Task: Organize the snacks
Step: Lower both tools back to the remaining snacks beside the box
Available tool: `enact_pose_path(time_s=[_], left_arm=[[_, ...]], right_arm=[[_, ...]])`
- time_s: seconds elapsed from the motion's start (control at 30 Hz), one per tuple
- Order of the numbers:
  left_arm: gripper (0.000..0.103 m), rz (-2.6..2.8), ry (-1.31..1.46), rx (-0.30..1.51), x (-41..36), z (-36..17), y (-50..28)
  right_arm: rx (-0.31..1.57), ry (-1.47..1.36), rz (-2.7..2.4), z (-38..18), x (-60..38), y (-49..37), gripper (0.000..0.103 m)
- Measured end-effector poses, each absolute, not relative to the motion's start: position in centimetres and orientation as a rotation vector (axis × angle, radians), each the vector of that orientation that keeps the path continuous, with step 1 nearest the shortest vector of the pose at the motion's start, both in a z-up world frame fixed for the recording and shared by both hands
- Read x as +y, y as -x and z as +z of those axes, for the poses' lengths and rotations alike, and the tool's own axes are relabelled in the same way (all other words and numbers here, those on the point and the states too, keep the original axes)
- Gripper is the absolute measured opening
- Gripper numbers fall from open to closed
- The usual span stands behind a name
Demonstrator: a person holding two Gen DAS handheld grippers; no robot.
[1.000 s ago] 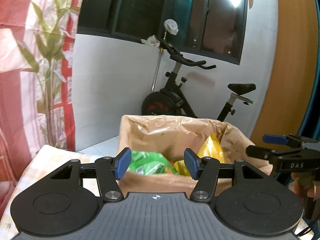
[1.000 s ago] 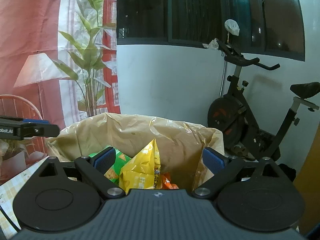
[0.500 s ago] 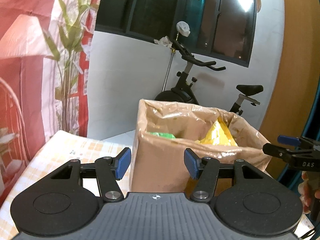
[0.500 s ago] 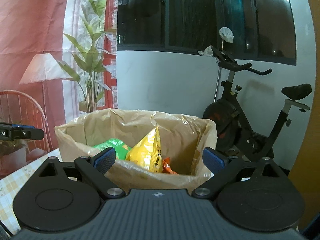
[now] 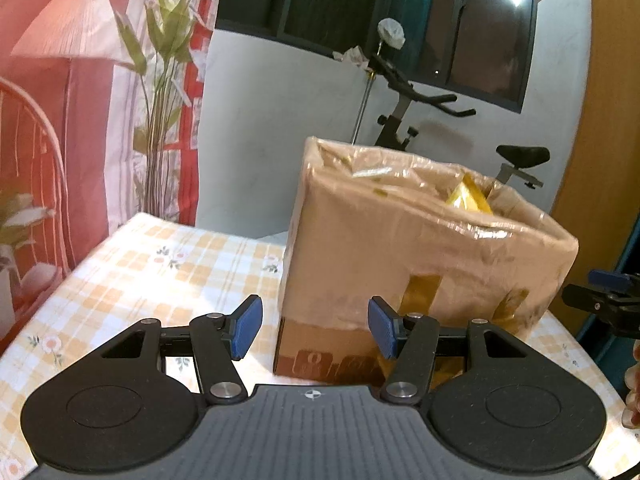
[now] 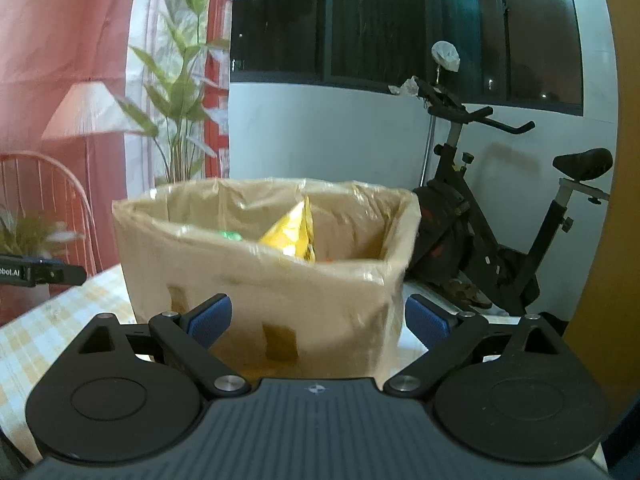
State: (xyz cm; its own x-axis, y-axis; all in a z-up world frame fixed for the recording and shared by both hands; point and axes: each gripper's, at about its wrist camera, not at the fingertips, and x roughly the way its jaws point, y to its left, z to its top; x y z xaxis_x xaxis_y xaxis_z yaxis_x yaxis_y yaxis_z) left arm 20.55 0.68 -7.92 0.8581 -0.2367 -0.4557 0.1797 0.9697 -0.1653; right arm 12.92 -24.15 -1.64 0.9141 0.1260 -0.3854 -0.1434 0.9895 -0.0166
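Clearly both grippers are empty: the left hand-held gripper (image 5: 314, 330) stands half open, the right hand-held gripper (image 6: 318, 320) wide. Snacks (image 6: 294, 236) sit inside the box (image 5: 420, 256) on the surface (image 5: 160, 276); a low approach could shove the box toward the edge.

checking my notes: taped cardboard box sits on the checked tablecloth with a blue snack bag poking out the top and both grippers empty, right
Not quite: the snack bag poking out of the cardboard box is yellow, not blue, as the right wrist view shows. The rest holds: the box sits on the checked tablecloth, and the left gripper and right gripper are empty.
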Motion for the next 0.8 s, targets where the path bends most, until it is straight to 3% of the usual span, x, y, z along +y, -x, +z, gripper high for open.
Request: enact_pose_path(time_s=[0.8], left_arm=[[0.061, -0.196, 0.131, 0.628, 0.1, -12.5, -20.8]], right_arm=[[0.616, 0.038, 0.091, -9.7, -26.5, -10.7, 0.095]])
